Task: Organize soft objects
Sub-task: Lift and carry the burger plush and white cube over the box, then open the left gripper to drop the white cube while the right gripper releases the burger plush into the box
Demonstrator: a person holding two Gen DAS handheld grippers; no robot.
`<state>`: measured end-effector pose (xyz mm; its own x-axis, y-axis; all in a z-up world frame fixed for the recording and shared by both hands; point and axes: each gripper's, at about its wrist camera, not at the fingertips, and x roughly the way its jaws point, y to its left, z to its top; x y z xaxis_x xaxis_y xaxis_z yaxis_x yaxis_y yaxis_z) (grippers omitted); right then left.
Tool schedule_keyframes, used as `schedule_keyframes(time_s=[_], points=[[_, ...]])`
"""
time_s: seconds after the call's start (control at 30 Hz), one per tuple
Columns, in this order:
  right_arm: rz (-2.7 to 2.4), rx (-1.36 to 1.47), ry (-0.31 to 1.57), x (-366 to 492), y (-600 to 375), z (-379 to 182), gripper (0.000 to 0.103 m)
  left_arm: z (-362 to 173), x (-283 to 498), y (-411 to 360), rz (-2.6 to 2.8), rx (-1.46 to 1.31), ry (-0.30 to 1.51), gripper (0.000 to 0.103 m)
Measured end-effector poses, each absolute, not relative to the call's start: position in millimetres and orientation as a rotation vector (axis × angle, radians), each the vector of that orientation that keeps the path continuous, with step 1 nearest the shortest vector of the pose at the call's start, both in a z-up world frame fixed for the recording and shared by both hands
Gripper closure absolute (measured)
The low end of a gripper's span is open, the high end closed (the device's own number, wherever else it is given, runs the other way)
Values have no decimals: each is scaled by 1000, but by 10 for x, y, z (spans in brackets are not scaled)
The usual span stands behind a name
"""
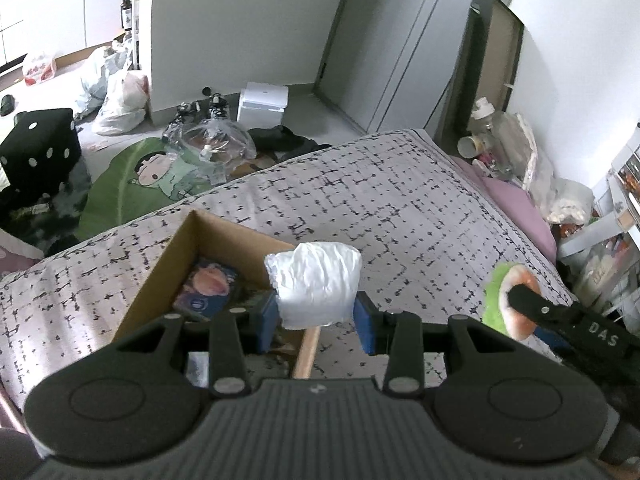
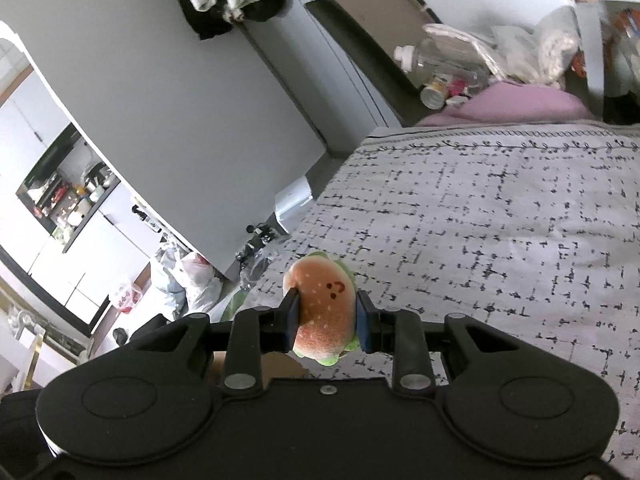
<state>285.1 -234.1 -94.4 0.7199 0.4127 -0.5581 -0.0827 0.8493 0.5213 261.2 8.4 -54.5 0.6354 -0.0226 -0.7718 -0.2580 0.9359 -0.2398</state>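
Left tongs (image 1: 316, 322) clamp a white soft pack (image 1: 316, 282), held above the near corner of an open cardboard box (image 1: 160, 284) on the bed (image 1: 420, 208). Right tongs (image 2: 326, 320) grip a plush hamburger (image 2: 324, 312), raised over the patterned bedspread just right of the pack.

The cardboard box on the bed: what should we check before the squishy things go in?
1. Left hand-held gripper shut on the white soft packet: ok.
2. Right hand-held gripper shut on the burger plush: ok.
3. Cardboard box open on top: ok.
4. Room left in the box: cannot tell, the packet hides part.
5. Packet hanging above the box's edge: ok.
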Motion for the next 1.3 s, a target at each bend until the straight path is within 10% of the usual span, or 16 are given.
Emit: schedule_keyframes(time_s=[1.3], points=[[488, 372, 882, 2952, -1070, -1210, 67, -1152, 2808, 1219, 147, -473, 1004, 57]])
